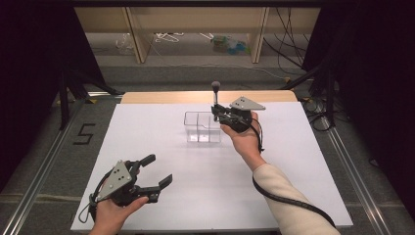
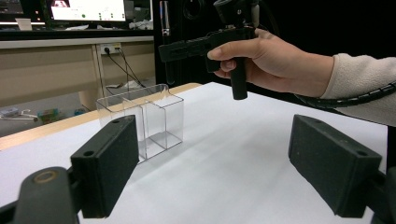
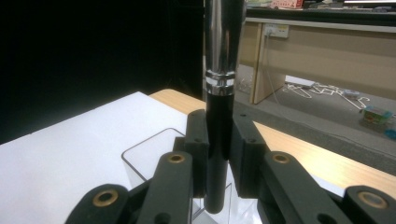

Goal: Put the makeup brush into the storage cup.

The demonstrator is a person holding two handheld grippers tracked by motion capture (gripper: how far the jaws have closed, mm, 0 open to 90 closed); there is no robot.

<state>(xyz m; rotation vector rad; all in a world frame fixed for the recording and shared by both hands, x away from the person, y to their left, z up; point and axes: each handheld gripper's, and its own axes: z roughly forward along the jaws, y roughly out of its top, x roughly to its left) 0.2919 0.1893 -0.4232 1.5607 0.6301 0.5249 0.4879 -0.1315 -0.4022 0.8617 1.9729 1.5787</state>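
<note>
Black & silver brush (image 3: 219,93), clear box (image 1: 201,128), white table (image 1: 195,186), black grippers.

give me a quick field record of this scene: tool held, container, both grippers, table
tool held: makeup brush, upright, black handle with silver ferrule, bristle end up
held by: right gripper, shut on the handle, above the container
container: clear box with compartments, empty as far as visible, on the sheet
left gripper: open, nothing between its fingers, near the front left of the table
table: white sheet over a wooden top
brush in box: not yet, lower tip just over it
</note>
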